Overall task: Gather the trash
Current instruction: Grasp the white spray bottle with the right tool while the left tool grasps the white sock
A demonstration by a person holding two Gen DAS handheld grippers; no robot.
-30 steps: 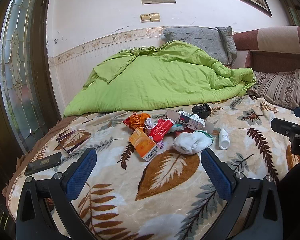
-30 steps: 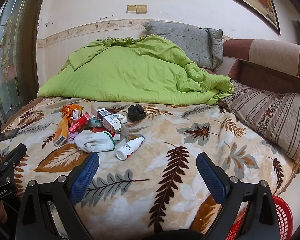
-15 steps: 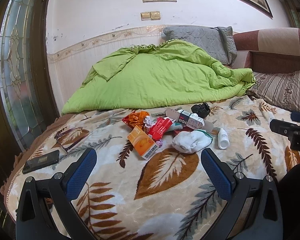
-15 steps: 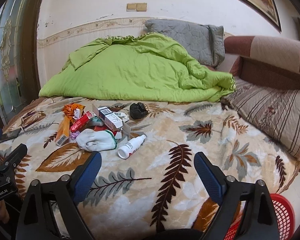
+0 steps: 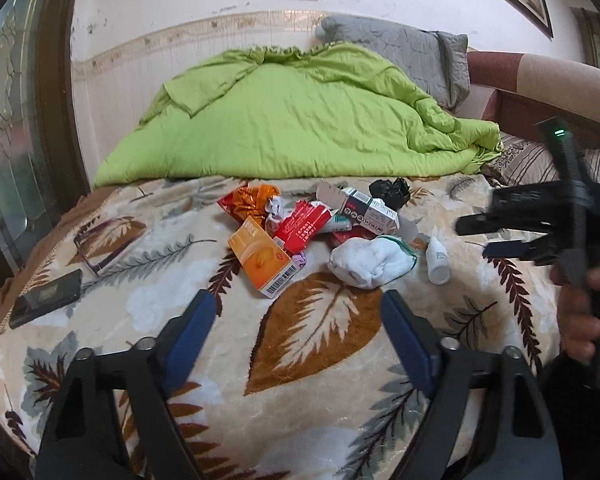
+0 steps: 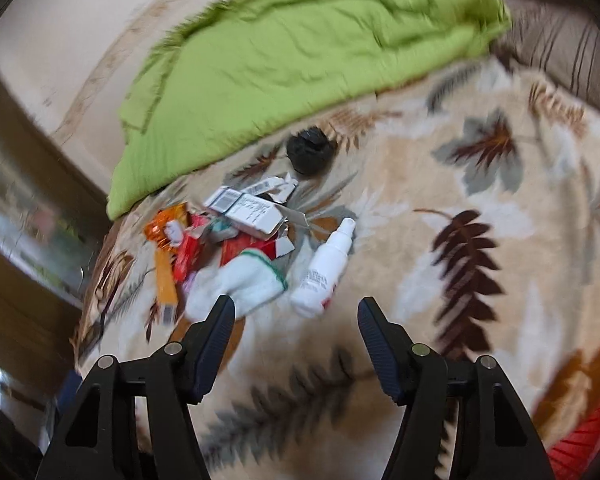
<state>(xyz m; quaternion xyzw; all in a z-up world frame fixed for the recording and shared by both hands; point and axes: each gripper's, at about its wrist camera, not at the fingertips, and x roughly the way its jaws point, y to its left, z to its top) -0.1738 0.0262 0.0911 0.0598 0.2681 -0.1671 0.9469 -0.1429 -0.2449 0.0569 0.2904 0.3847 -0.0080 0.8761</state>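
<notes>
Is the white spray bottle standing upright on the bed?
No, the white spray bottle lies on its side on the leaf-print blanket, beside the white sock.

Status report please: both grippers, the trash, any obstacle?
Left gripper and right gripper closing, both empty. Trash pile untouched on blanket; white bottle just ahead of right. Path clear.
</notes>
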